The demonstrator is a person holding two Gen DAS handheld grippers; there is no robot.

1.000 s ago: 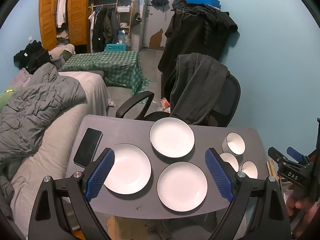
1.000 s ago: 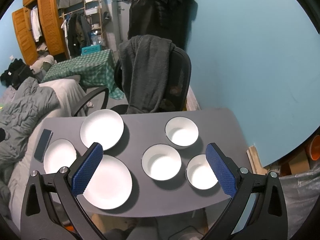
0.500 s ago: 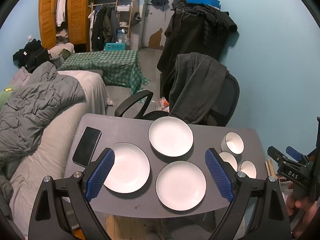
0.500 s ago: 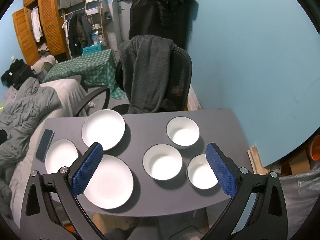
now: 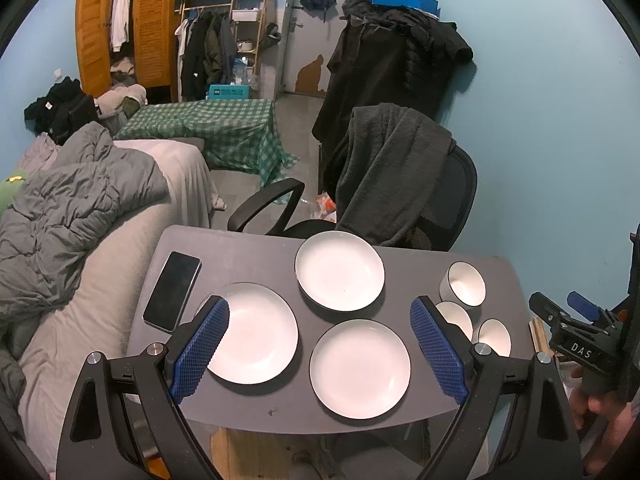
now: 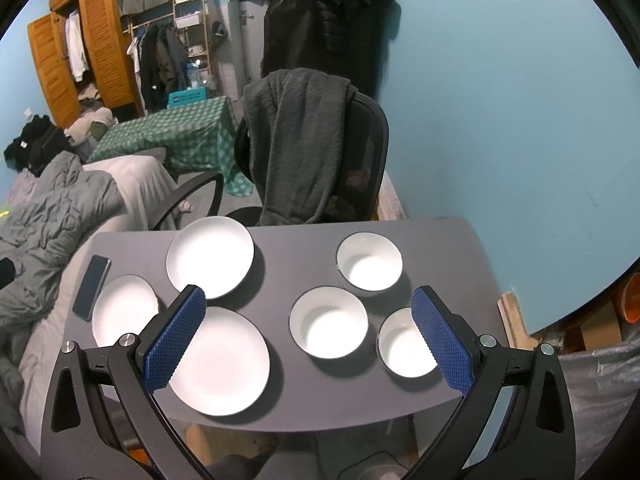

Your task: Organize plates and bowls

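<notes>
Three white plates lie on the grey table (image 5: 248, 256): a left plate (image 5: 256, 334), a far plate (image 5: 340, 270) and a near plate (image 5: 360, 368). Three white bowls stand at the table's right: a far bowl (image 6: 369, 261), a middle bowl (image 6: 328, 322) and a near right bowl (image 6: 404, 346). My left gripper (image 5: 320, 346) is open and empty, held above the plates. My right gripper (image 6: 308, 338) is open and empty, held above the near plate (image 6: 218, 360) and the bowls. The right gripper also shows at the right edge of the left wrist view (image 5: 576, 344).
A black phone (image 5: 173, 290) lies on the table's left part. An office chair with a dark blanket (image 5: 392, 176) stands behind the table. A bed with a grey duvet (image 5: 72, 216) runs along the left side. The blue wall is to the right.
Both grippers have drifted slightly; the table and dishes sit a little lower and more centred in the views. Nothing on the table has moved.
</notes>
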